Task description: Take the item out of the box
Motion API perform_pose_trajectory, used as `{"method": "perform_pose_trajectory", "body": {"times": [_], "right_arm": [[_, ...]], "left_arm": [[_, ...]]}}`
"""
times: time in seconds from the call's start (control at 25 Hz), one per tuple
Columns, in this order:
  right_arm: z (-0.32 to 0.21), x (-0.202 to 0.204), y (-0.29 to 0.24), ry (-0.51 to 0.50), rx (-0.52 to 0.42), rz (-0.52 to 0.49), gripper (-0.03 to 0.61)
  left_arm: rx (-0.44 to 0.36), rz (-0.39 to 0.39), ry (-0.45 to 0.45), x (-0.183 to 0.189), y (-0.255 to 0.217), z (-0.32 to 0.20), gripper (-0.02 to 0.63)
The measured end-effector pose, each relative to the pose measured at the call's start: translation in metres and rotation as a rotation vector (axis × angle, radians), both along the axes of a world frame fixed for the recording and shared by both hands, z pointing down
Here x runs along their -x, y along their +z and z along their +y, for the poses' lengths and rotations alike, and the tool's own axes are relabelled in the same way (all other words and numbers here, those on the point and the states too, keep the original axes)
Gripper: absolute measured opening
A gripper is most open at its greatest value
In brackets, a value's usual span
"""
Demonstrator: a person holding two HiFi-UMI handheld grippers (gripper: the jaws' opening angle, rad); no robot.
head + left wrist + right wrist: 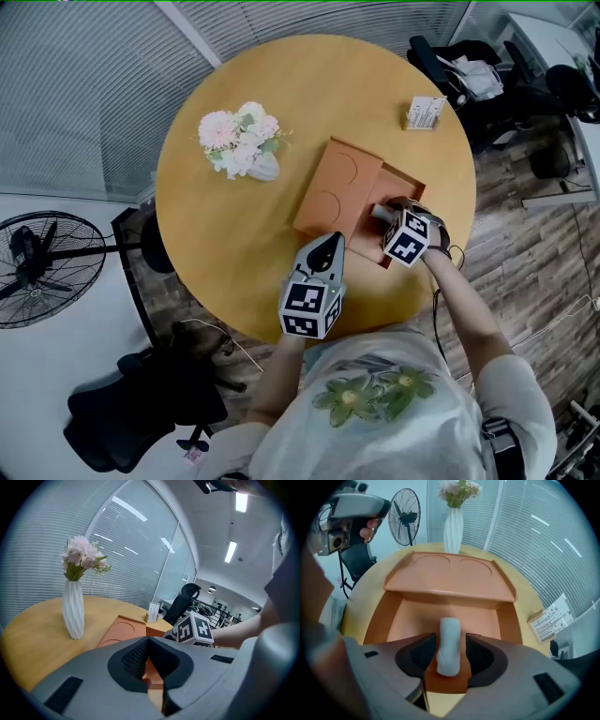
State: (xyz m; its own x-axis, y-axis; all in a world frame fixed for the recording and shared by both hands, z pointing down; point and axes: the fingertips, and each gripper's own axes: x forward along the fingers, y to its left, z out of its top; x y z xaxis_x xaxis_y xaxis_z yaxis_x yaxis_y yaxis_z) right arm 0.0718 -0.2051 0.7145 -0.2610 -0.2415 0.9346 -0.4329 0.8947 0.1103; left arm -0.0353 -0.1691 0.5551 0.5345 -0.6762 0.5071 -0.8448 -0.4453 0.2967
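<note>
the room was evenly bright, ceiling strip lights (230,551) glaring. both gripper views bulged fisheye with black corners; my fingers (483,657) blurred up close, shadows faint on the desk (225,234).

An office, shown by a swivel chair (185,602), window blinds (126,559) and ceiling strip lights (230,551) (floor fan (37,267) too).

Head view: steeply down from above onto the round yellow wooden table (216,225). Left gripper view: low, across the tabletop. Right gripper view: close over the open orange cardboard box (445,573). All share box and white ribbed flower vase (73,609).
</note>
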Motion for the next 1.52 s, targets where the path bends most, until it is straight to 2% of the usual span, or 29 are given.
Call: {"method": "perform_pose_trajectory", "body": {"times": [0.44,0.56,1.52], "right_arm": [[0.001,-0.002,0.006,-0.046,0.023,0.08,0.19],[0.0,-0.002,0.004,-0.058,0.02,0.093,0.147],[0.001,-0.004,-0.002,-0.058,0.033,0.096,0.143]], "left_arm": [[0.014,-0.006,-0.003,0.0,0.005,0.003,0.0],[0.013,-0.005,-0.003,-0.001,0.005,0.003,0.0],[-0.008,-0.018,-0.023,0.007,-0.003,0.009,0.0]]}}
